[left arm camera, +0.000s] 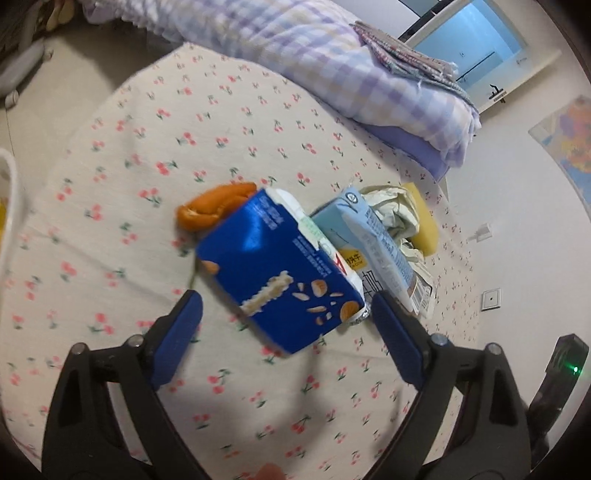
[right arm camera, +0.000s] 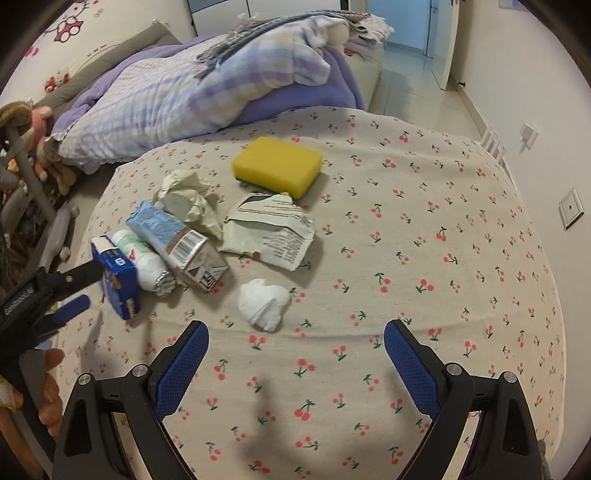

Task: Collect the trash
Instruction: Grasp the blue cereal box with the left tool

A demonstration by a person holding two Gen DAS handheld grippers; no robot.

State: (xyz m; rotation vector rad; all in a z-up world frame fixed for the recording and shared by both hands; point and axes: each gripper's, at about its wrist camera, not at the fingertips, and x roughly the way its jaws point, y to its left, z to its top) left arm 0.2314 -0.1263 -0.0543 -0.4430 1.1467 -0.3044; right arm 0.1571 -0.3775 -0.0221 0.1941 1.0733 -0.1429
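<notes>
Left wrist view: my left gripper [left arm camera: 284,306] has its jaws apart, and the dark blue carton [left arm camera: 275,273] lies between them without either pad pressing on it. The carton's side shows white lettering and almond pictures; the text is too blurred for me to read. Behind it sits an orange peel [left arm camera: 212,208]. To its right lies a light blue carton [left arm camera: 373,240] with a barcode and a yellow patch bearing Chinese characters, which I think is a milk label. Crumpled paper [left arm camera: 391,206] lies beyond it, all on the cherry-print cloth [left arm camera: 147,147].

Right wrist view: my right gripper [right arm camera: 295,343] stands wide apart over bare cloth, holding nothing. Just ahead lies a white tissue wad [right arm camera: 264,302]. Further off are a torn printed wrapper [right arm camera: 271,232], its small print unreadable, and a yellow sponge [right arm camera: 277,166]. At left, the blue carton sits beside a white foil-capped bottle [right arm camera: 146,264] with a green label and red mark. A Hello Kitty print [right arm camera: 72,26] shows on the wall.
</notes>
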